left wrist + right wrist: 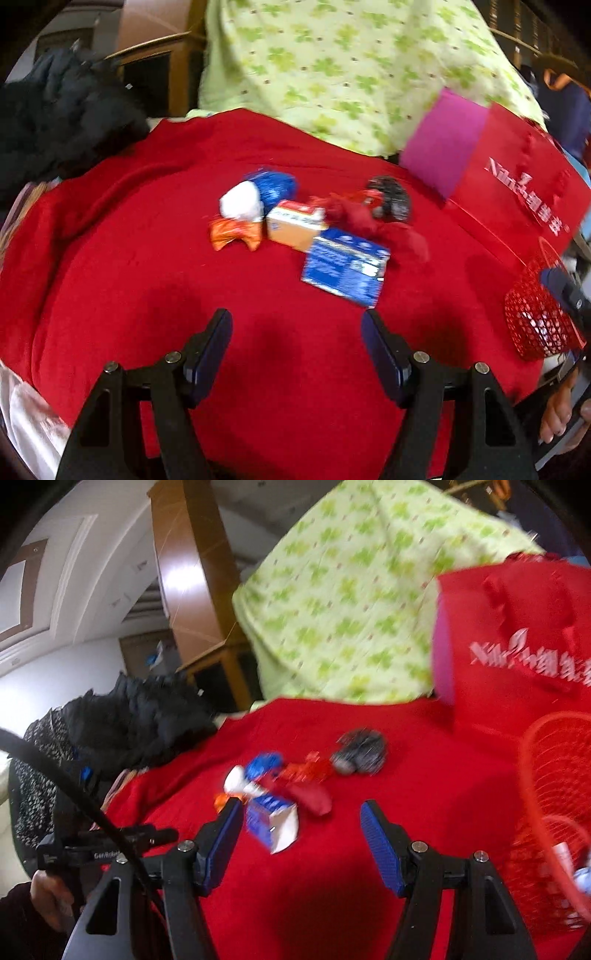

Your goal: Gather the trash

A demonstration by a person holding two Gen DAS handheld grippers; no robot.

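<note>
A heap of trash lies on a red cloth (147, 258): a blue carton (345, 266), a tan box (293, 223), an orange wrapper (236, 232), a white wad (242, 201), blue foil (277, 184), red scraps (354, 218) and a dark crumpled ball (391, 197). My left gripper (297, 325) is open and empty, short of the blue carton. My right gripper (301, 812) is open and empty, its jaws either side of the blue carton (271, 821). The ball (360, 755) lies further back. A red mesh basket (554, 812) stands at the right, some items inside.
A red paper bag (517, 192) with a purple side stands at the back right; it also shows in the right wrist view (517, 646). A green patterned quilt (332, 66) is piled behind. Dark clothes (62, 118) lie at the left.
</note>
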